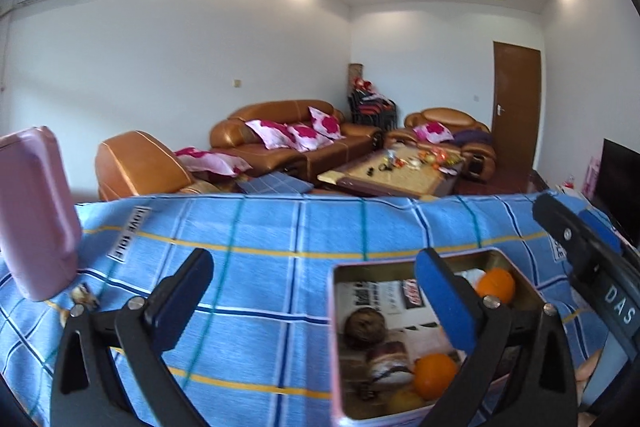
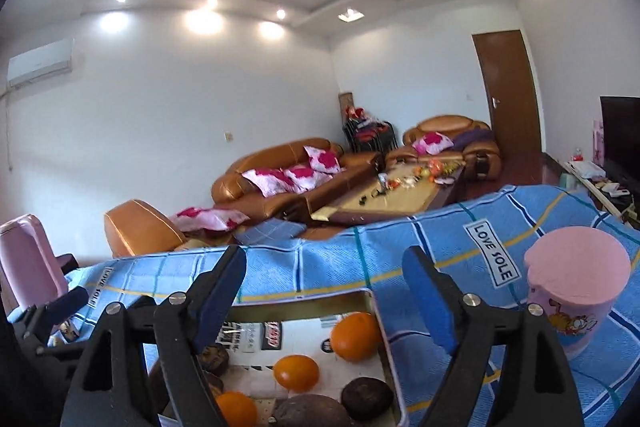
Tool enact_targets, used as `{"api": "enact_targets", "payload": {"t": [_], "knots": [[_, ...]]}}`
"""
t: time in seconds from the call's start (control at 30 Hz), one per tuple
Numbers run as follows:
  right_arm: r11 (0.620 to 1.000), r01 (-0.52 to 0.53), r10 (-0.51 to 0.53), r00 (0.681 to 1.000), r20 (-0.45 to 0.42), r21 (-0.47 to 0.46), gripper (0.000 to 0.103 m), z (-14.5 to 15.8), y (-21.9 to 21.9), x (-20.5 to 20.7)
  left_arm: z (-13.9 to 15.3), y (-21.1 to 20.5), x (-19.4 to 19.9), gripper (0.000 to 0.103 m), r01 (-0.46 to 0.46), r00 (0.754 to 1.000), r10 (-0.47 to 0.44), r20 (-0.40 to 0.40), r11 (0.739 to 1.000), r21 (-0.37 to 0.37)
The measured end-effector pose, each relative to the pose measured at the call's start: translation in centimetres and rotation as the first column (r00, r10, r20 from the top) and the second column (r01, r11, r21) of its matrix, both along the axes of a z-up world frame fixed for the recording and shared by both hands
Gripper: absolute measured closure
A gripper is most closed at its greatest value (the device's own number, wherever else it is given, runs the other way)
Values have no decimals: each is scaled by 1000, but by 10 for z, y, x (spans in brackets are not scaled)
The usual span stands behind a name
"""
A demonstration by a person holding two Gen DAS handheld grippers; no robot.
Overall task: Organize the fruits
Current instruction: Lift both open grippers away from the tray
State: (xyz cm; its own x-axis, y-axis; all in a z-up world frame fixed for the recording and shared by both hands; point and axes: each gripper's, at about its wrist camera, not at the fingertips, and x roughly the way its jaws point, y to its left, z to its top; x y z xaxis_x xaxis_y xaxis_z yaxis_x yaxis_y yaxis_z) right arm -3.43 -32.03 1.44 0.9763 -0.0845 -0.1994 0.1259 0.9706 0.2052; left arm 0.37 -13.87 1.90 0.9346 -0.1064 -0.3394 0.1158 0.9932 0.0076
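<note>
Both grippers open and empty above the tin. Left gripper (image 1: 316, 291): jaws spread wide, nothing between the pads, blue checked cloth (image 1: 280, 247) showing through the gap at lower centre of the left wrist view. Right gripper (image 2: 324, 291): jaws well apart, nothing held, pointing a little below level over the tin's far rim. Metal tin (image 2: 390, 359) at lower centre of the right wrist view, lined with printed paper. Inside: oranges (image 2: 354, 335), three visible, plus dark brown round fruits (image 2: 366, 395), kind unclear. Same tin at lower right of the left wrist view, one orange at its far corner, one nearer. Judged: fruit deposited, release done or next pick pending. For a clean next move: clear the rim before swinging sideways, keep the two tools apart, avoid the pink lidded cup (image 2: 576, 291) at right and the pink container (image 1: 36, 211) at left. No loose fruit seen on the cloth.
</note>
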Motion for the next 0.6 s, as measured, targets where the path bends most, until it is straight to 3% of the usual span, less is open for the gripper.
{"api": "enact_targets", "payload": {"t": [0.4,0.6], "knots": [[980,-72,68,997,-25,-185,21,-7,39,1,-19,15,-9,0,-60,998,60,-26,998,12],[985,-61,58,998,-27,-161,21,-8,38,-11,-21,18,-27,0,-77,997,77,-1,997,13]]}}
